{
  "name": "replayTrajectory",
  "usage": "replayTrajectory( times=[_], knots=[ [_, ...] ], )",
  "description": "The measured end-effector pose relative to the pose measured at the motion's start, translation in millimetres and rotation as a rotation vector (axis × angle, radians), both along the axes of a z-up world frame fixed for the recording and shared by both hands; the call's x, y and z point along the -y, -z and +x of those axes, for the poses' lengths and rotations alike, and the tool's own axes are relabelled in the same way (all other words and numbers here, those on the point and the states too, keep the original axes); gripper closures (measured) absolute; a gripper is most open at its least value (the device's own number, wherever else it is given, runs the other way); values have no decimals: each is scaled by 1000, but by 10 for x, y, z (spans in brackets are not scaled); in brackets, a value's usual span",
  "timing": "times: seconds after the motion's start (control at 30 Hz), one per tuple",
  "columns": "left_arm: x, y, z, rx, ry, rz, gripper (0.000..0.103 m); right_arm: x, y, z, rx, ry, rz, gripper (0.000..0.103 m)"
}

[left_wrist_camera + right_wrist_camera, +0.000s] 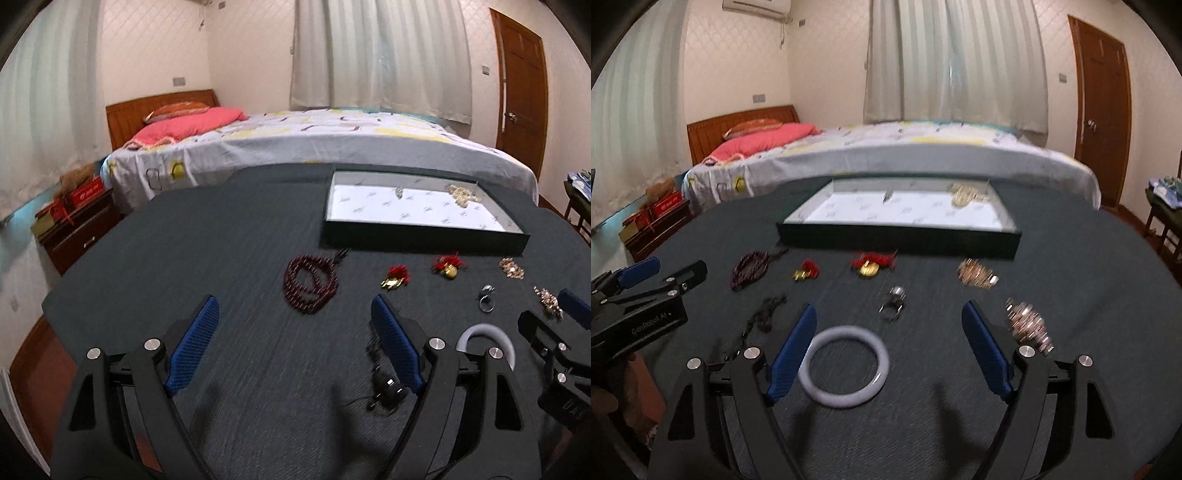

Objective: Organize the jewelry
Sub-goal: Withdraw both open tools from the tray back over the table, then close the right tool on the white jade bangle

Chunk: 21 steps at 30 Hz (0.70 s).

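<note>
Dark tabletop (1071, 369) carries loose jewelry before the tray (897, 242), ready for sorting. Right gripper (888, 345) fingers stand wide around the pale bangle (843, 365); left gripper (293, 341) fingers wide, empty

1. My left gripper (291, 343) tilts downward, its two blue-padded fingers (192, 343) spread wide with nothing between them.
2. My right gripper (890, 347) tilts downward at a like angle, jaws wide apart, pads pressing on nothing.
3. In the right wrist view my left gripper shows at the left edge, so the two sit side by side, apart from each other.
</note>
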<state>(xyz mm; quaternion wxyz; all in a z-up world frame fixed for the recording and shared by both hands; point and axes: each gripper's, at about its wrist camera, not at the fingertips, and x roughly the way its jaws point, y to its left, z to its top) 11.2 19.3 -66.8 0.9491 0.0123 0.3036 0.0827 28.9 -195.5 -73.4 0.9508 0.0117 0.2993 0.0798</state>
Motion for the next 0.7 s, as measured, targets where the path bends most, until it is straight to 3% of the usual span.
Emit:
replayTrajectory(
  times=[0.7],
  knots=[
    [-115,191,33,-61,-22,-28,21,-371,409,138,-163,-53,-84,20]
  ],
)
